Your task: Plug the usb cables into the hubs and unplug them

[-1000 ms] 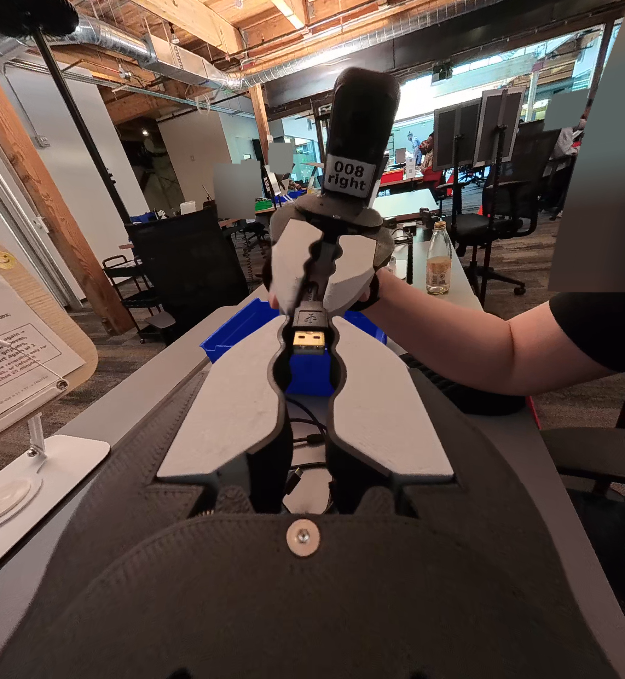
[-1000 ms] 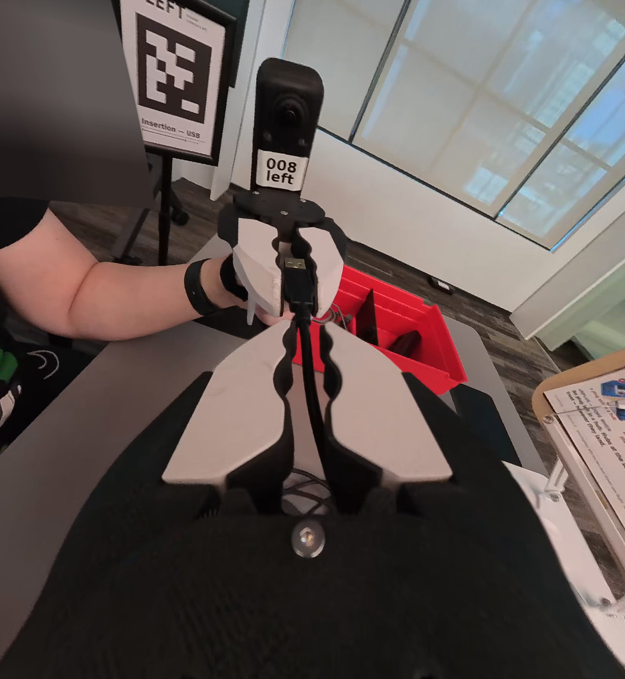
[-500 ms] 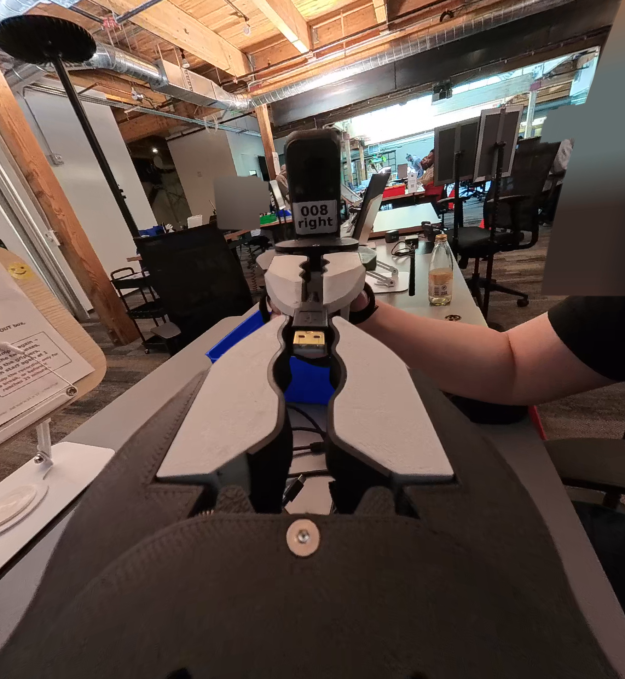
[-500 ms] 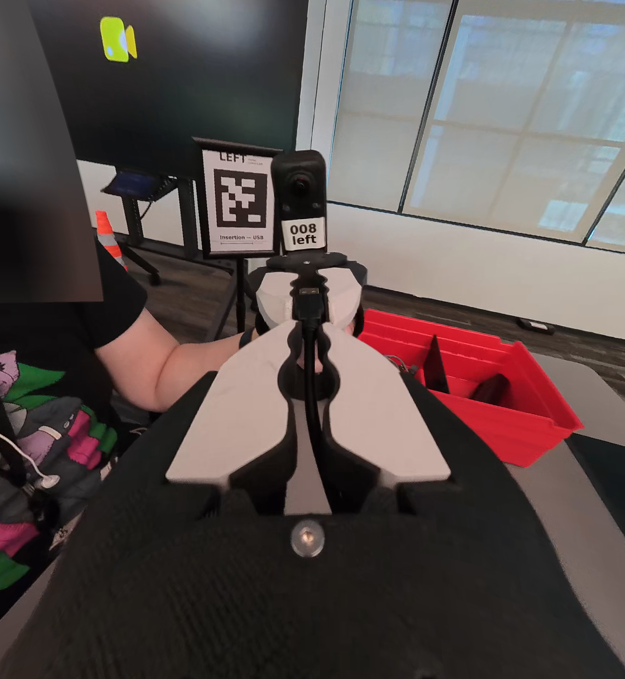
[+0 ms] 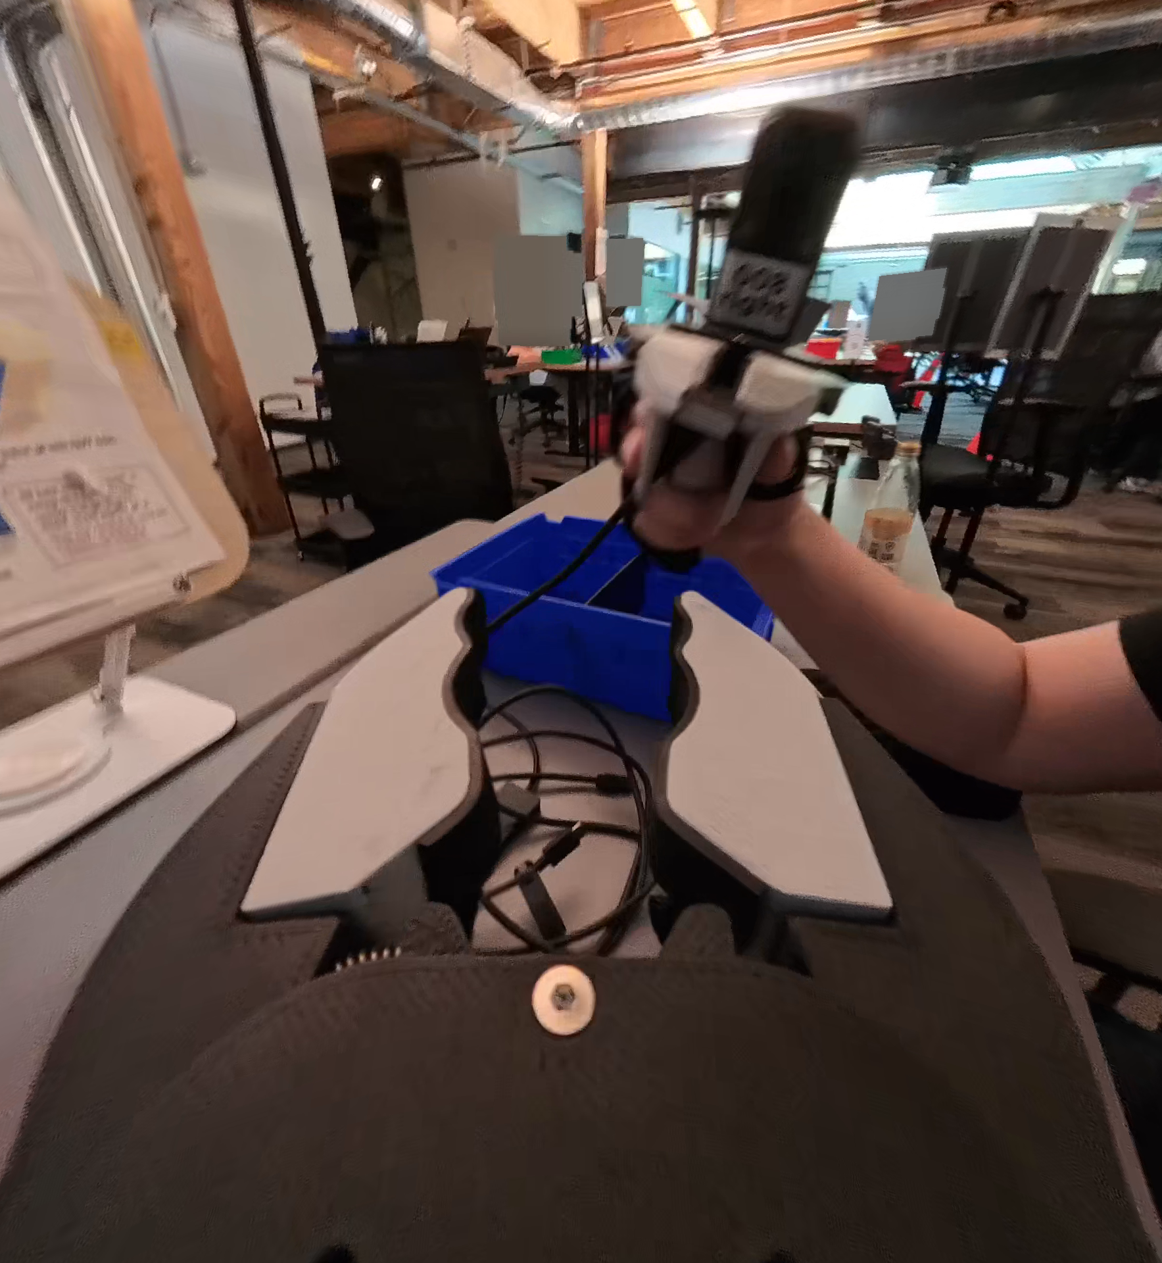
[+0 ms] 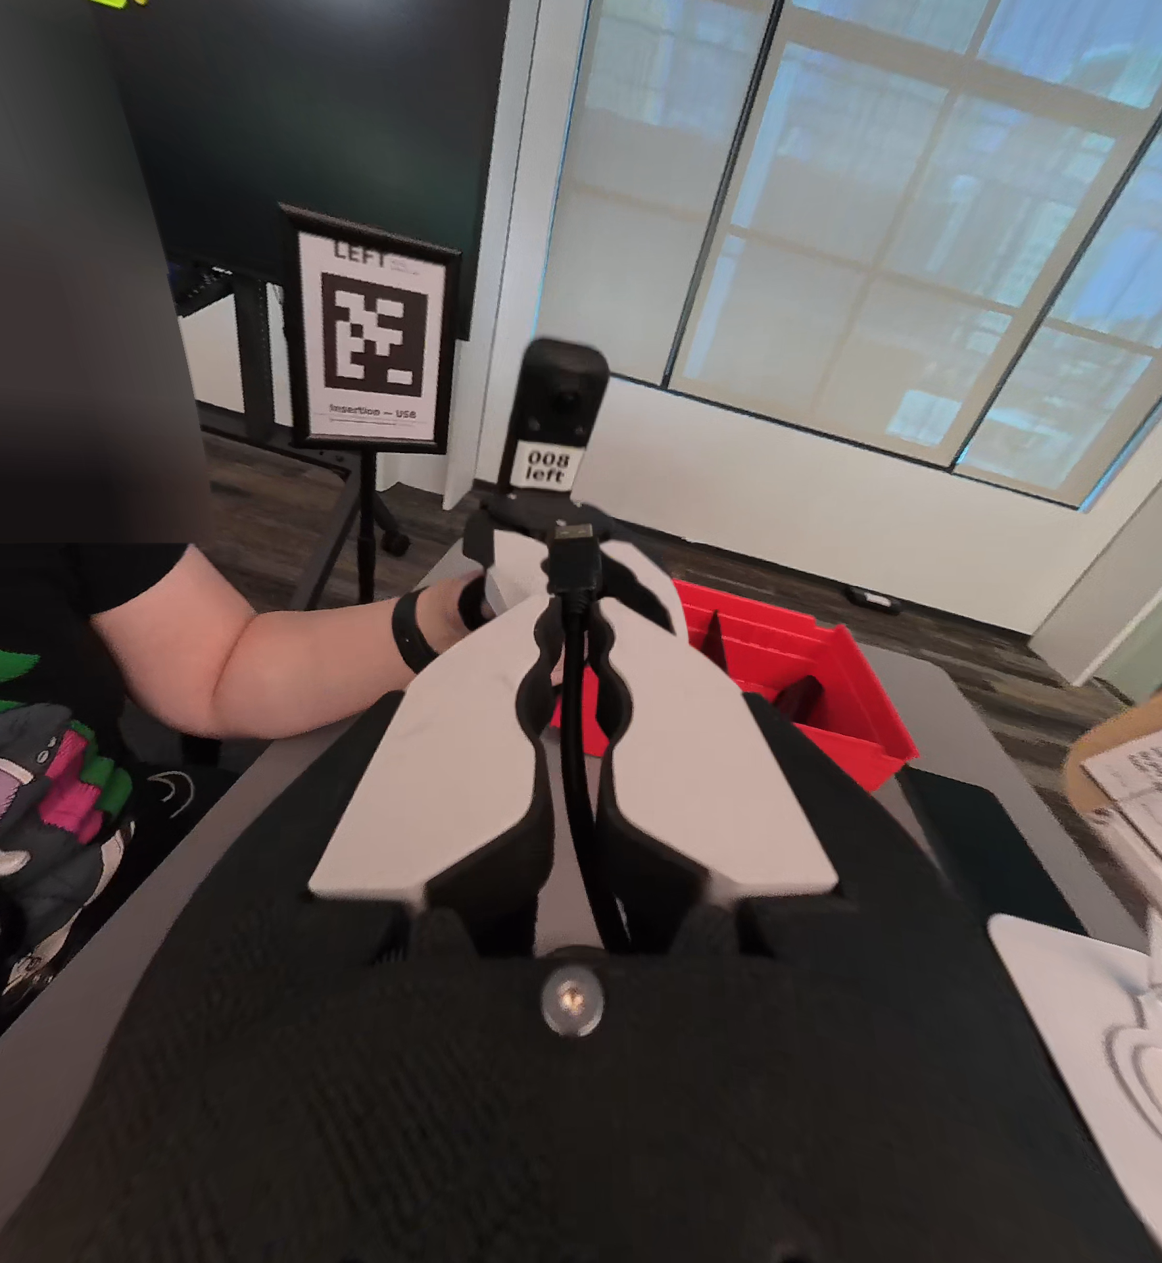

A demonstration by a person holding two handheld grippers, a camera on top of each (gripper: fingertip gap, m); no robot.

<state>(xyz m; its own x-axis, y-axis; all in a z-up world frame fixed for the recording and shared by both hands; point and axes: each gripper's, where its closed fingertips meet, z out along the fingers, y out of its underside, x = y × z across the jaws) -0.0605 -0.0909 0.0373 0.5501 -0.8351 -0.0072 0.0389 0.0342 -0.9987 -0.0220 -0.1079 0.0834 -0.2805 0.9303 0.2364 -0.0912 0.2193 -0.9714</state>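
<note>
The left gripper (image 5: 574, 642) stands wide and empty above loose cables (image 5: 564, 834) on the table (image 5: 304, 635), near a blue bin (image 5: 591, 635); the right gripper (image 6: 572, 618) pinches a black USB cable (image 6: 572, 567), plug pointing far, above the table; a red bin (image 6: 831, 690) sits beyond, right.

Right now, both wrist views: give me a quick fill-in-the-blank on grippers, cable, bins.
1. The left gripper is ____, with nothing between its fingers.
2. The right gripper is shut on a black ____ cable.
3. In the left wrist view, the bin beyond the fingers is ____.
4. In the right wrist view, the bin on the table is ____.

Missing words: open; USB; blue; red
</note>
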